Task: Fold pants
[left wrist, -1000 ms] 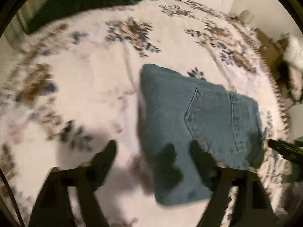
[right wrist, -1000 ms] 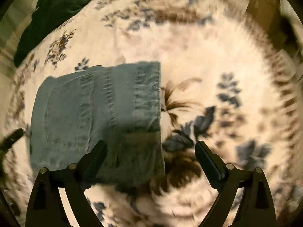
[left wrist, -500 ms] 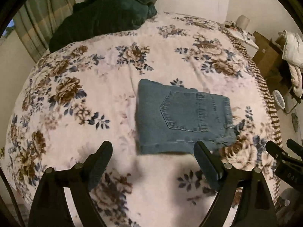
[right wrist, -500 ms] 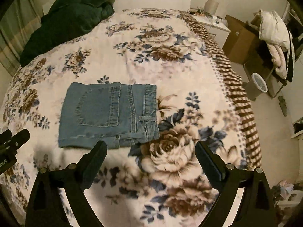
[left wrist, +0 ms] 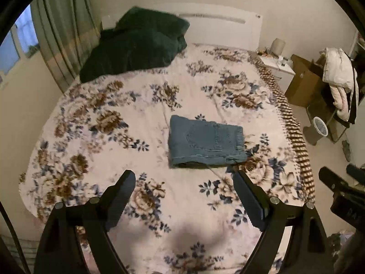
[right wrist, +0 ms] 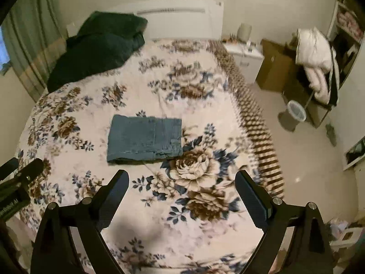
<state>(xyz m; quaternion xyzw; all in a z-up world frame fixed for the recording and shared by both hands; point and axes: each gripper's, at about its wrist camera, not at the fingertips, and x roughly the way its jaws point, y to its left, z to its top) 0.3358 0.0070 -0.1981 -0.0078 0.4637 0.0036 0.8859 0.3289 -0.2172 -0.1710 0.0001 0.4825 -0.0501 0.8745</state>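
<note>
The pants [left wrist: 206, 145], of blue denim, are found folded into a compact rectangle and laid flat near the middle of the bed [left wrist: 127, 150], on a floral blanket patterned in brown and blue. A back pocket faces up, and the folded edge lies on the near side. Nothing rests on the pants and nothing touches them.

The left gripper [left wrist: 183, 189] is held well above the bed, angled downward, with its jaws spread wide and nothing between them. Its fingertips [left wrist: 127, 178] are clear of the denim. The right gripper [right wrist: 181, 186] is likewise held high over the blanket, jaws wide apart and empty; part of it is seen at the right edge of the left wrist view.

A dark green pillow [left wrist: 136, 45] is noted at the head of the bed, against a white headboard [left wrist: 219, 26]. Green curtains [left wrist: 61, 32] hang at the left. To the right of the bed, a white nightstand [right wrist: 246, 58], a brown cardboard box [right wrist: 273, 66], a small waste bin [right wrist: 294, 113] and a pale garment [right wrist: 314, 59] draped over furniture are recorded.
</note>
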